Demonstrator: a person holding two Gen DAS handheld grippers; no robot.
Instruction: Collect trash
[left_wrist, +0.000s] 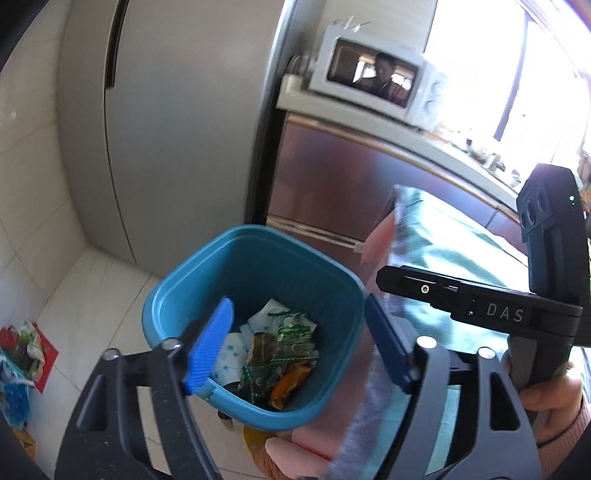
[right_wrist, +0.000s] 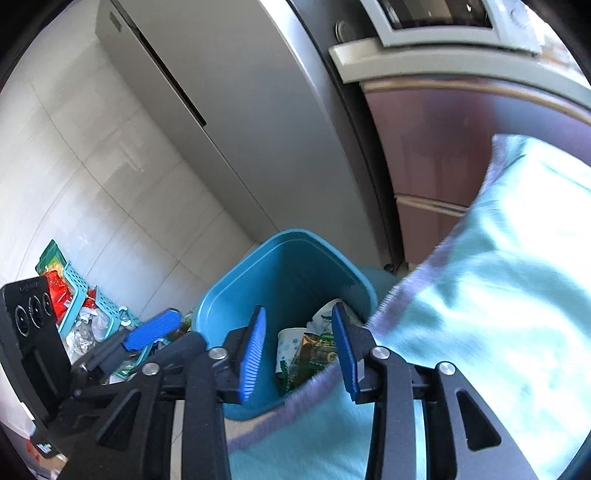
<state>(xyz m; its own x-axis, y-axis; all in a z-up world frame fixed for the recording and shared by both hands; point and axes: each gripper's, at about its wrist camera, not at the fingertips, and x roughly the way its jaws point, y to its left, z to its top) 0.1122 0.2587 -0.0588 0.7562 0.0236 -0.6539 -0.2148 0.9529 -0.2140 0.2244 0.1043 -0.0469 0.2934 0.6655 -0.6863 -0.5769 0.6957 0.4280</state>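
Left wrist view: teal plastic bin (left_wrist: 255, 266) on the pale tiled floor (left_wrist: 92, 295), beside a grey fridge (left_wrist: 177, 122).
Bin contents: green-printed wrappers (left_wrist: 291, 332), dotted paper cup (left_wrist: 231, 354), orange scrap (left_wrist: 286, 384).
Left gripper (left_wrist: 299, 347): jaws wide apart, nothing between them.
Right gripper (right_wrist: 299, 354): jaws apart over the bin's mouth, gripping nothing.
Alongside: light green cloth (right_wrist: 498, 277) with purple hem.

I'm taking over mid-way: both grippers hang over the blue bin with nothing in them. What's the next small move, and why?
Probably swing the left gripper toward the litter pile on the floor: both grippers are open and empty, the blue bin already holds wrappers.
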